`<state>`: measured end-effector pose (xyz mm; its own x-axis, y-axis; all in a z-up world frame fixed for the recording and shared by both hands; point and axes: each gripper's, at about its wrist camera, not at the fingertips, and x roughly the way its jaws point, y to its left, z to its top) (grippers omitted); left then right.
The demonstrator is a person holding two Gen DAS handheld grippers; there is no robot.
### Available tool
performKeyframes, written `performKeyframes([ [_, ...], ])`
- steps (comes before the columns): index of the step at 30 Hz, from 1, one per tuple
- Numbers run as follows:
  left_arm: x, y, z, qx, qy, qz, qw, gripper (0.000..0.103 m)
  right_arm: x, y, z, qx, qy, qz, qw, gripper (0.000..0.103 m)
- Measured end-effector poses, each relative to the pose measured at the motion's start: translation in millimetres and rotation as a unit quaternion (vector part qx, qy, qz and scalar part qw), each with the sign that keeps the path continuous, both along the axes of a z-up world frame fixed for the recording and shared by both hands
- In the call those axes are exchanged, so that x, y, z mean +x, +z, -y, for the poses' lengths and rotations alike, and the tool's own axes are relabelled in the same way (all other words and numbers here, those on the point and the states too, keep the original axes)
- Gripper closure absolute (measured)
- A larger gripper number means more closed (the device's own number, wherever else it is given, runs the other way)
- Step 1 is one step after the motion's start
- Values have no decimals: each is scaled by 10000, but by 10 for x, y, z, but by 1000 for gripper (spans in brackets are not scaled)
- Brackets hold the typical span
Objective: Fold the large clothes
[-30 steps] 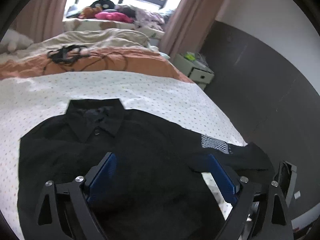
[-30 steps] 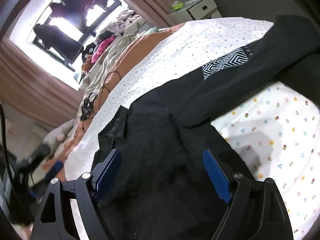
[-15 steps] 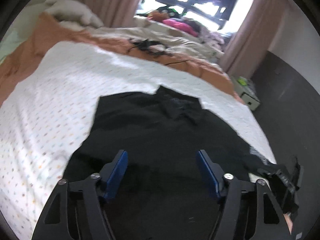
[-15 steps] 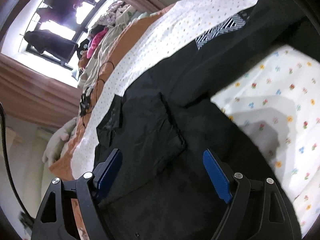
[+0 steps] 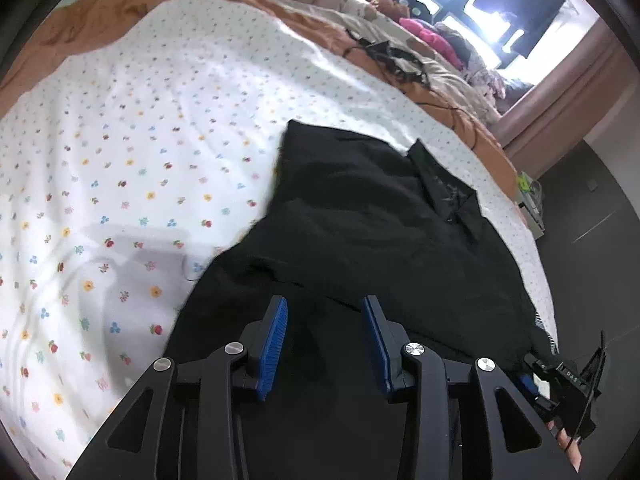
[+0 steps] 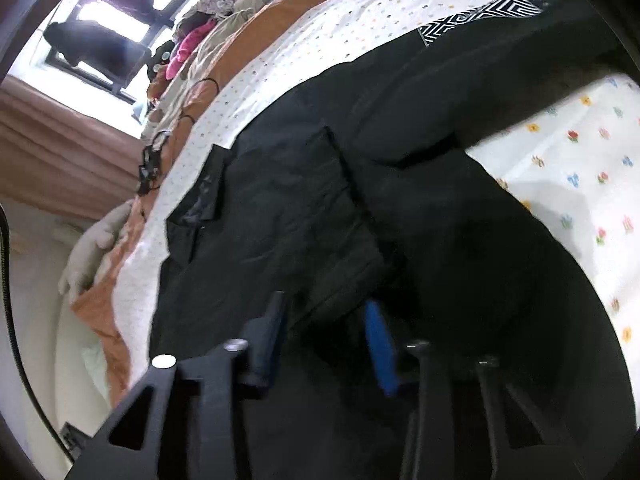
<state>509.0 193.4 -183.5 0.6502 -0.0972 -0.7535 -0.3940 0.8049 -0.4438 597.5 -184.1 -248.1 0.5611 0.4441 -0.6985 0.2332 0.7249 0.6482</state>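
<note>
On right hand-held gripper [image 5: 568,384]: white lettering "DAS".

I see a bed covered by a white sheet [image 5: 132,128] printed with small coloured flowers. Beyond it lies an orange blanket [image 5: 120,8], and on that a tangle of black cable [image 5: 384,54]. Farther back sits a beige quilt [image 5: 452,76], then a pile of clothes with a bright pink item [image 5: 430,36] near a bright window [image 5: 492,4]. Dusty pink curtains [image 5: 576,100] hang beside the window. A pale stuffed toy [image 6: 94,244] rests at the bed's edge. A small white bedside cabinet [image 5: 534,212] stands against a dark wall [image 5: 592,208].
</note>
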Motion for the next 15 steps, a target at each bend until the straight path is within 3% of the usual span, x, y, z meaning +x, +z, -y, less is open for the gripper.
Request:
performKeyframes([
  [1, 2, -35, -45, -10, 37, -26, 10000, 62, 20, -17, 12, 30, -12, 44, 10000, 80],
  [4, -27, -144, -186, -173, 189, -120, 9996, 62, 95, -60, 49, 14, -8, 144, 9999, 87],
  [12, -42, -167, -222, -120, 239, -182, 9995, 62, 258, 3, 77, -247, 167, 331, 9990, 87],
  [14, -34, -104, -173, -14, 198, -175, 9996, 61, 268, 55, 97, -324, 214, 275, 9989, 72],
  [15, -29, -90, -165, 22, 169, -180, 9997, 56, 248, 97, 117, -382, 198, 256, 9987, 65],
])
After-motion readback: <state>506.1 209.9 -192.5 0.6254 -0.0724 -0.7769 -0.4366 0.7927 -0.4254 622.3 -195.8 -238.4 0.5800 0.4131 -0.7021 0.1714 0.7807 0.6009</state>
